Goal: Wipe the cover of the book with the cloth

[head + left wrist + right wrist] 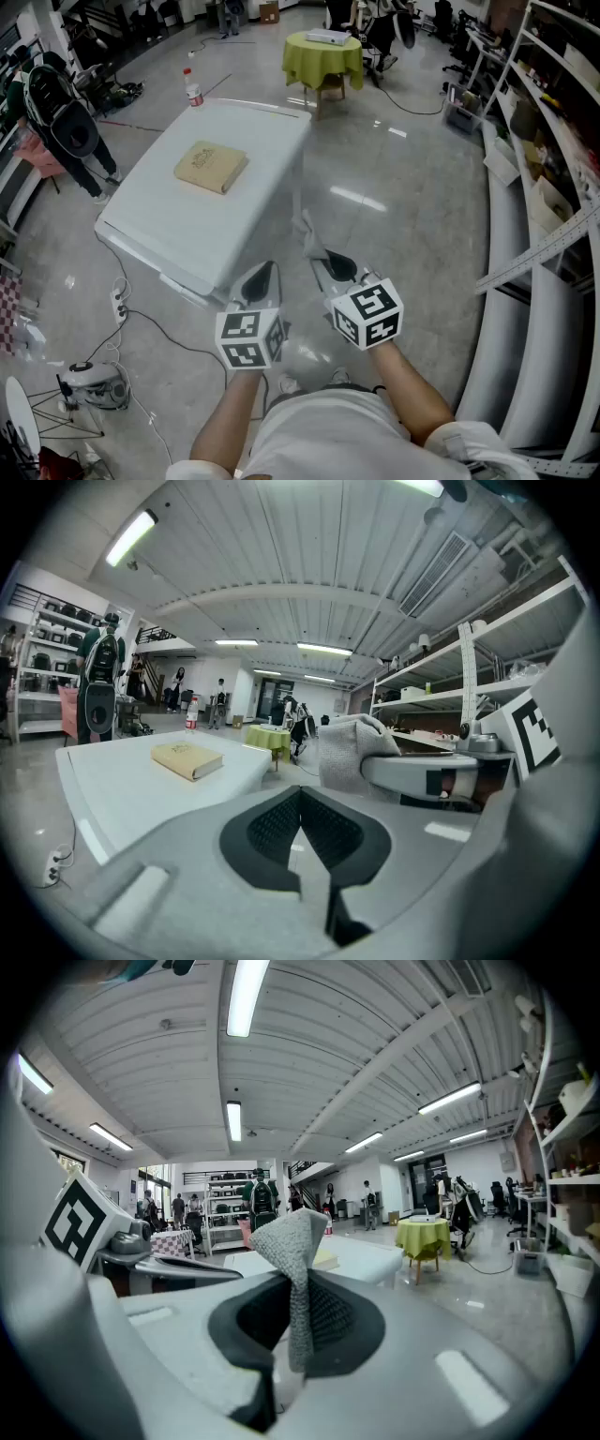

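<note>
Pinching nubby grey cloth [292, 1241], right claw [298, 1330].

A white short-sleeved shirt [323, 427] fills the bottom centre, and the grey left gripper [263, 278] and right gripper [335, 267] bear black-and-white marker cubes [249, 339].

A plastic bottle [193, 89] is standing near the far corner of the white table [220, 230], and a small table with a green cover [323, 56] is standing behind.
</note>
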Tool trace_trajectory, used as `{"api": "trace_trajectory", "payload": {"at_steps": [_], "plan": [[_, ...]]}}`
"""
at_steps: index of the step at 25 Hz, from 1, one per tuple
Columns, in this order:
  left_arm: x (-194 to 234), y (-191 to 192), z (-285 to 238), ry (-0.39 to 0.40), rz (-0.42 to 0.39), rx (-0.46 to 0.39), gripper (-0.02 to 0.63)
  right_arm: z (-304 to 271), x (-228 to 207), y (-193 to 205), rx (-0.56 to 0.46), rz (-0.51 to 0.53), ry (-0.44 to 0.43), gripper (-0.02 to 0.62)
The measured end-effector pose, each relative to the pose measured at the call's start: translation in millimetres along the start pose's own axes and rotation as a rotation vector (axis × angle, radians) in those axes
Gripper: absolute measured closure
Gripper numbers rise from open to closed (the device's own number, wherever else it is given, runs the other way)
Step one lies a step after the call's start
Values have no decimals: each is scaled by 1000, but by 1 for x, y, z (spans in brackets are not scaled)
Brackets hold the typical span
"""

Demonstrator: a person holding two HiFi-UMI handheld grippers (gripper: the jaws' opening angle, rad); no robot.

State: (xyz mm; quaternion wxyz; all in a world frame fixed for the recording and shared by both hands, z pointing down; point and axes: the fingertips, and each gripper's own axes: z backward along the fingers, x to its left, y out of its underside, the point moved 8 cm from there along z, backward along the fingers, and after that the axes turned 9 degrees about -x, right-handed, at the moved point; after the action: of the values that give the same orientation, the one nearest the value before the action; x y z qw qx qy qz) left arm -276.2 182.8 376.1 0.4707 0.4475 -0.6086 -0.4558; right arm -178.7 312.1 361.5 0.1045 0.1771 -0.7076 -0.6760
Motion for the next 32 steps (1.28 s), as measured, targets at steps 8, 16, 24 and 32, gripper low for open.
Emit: {"api": "trace_trajectory", "payload": {"at_steps": [8, 16, 24, 32], "plan": [[29, -3, 6, 25, 14, -2, 599, -24, 24, 4, 11, -7, 3, 578], [66, 1, 7, 38, 34, 8, 599, -51, 40, 10, 28, -4, 23, 578], [89, 1, -25, 24, 33, 24, 598, -88, 23, 16, 36, -15, 6, 578], [105, 3, -107, -76, 33, 46, 600, -158, -48, 25, 53, -41, -97, 578]]}}
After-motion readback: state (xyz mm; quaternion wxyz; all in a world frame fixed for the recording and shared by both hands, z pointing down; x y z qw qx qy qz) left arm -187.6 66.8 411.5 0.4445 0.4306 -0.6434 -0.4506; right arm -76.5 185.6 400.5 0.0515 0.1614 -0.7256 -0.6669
